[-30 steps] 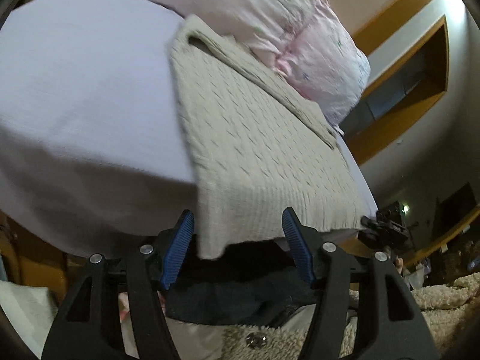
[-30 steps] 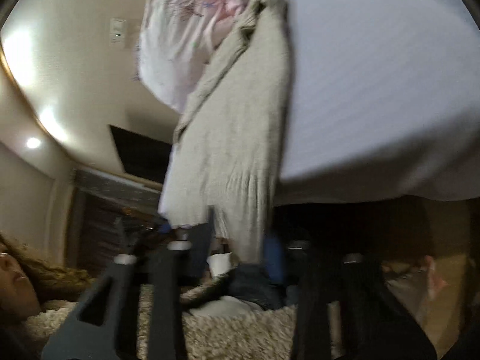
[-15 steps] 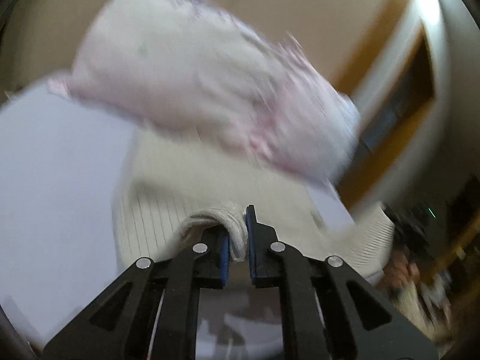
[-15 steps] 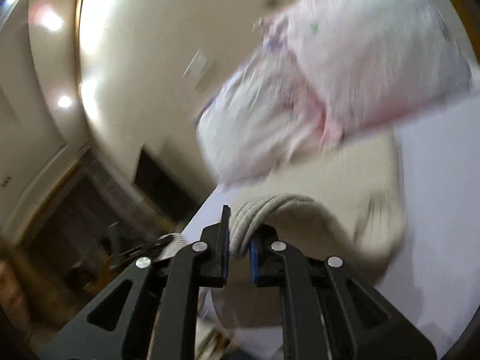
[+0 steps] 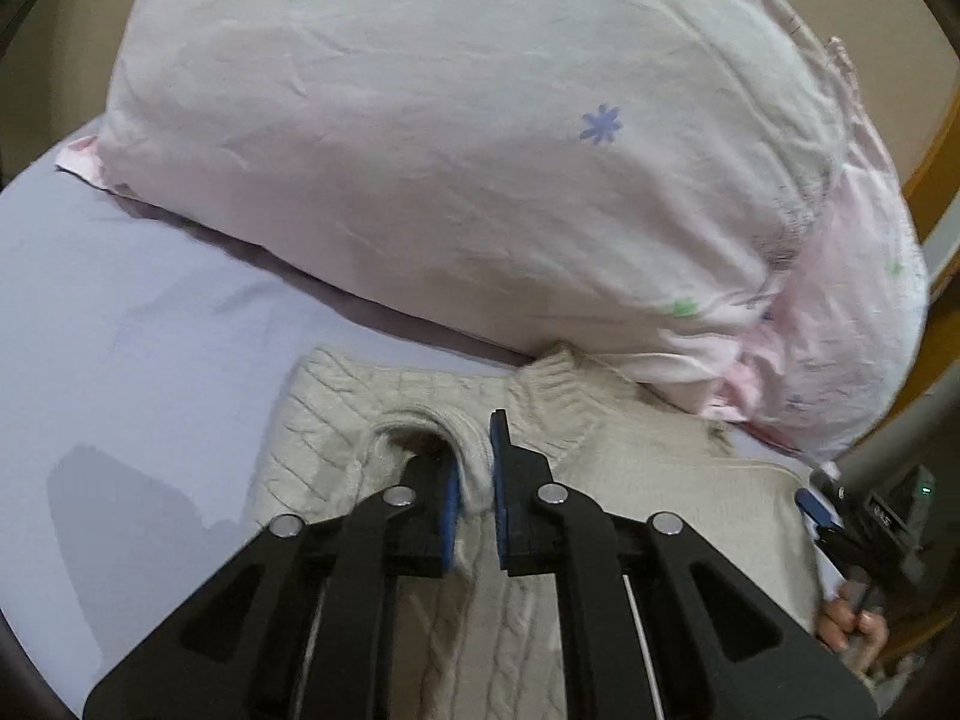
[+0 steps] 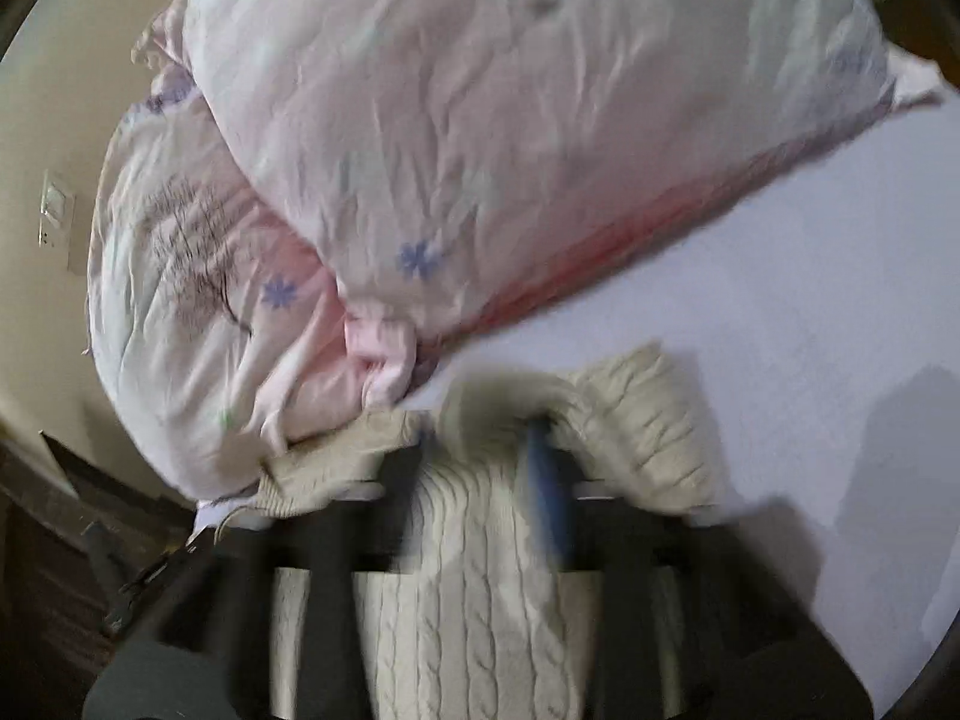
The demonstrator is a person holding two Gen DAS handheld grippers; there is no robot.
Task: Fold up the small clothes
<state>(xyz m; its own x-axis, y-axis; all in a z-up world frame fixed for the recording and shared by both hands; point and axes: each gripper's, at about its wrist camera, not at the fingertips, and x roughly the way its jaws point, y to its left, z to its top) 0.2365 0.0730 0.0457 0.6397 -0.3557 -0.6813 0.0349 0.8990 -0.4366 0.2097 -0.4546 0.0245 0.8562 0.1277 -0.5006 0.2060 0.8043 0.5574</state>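
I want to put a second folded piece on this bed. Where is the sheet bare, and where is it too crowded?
The sheet is bare left of the sweater and below the pillow in the left wrist view; the right wrist view shows more bare sheet beside the sweater's other edge. It is crowded where the sweater's top runs under the pillow, with the left gripper there.

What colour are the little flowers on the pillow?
Green and blue flowers on the pale pink pillow, clearest in the left wrist view.

Both wrist views close over sweater (image 5: 372, 420)
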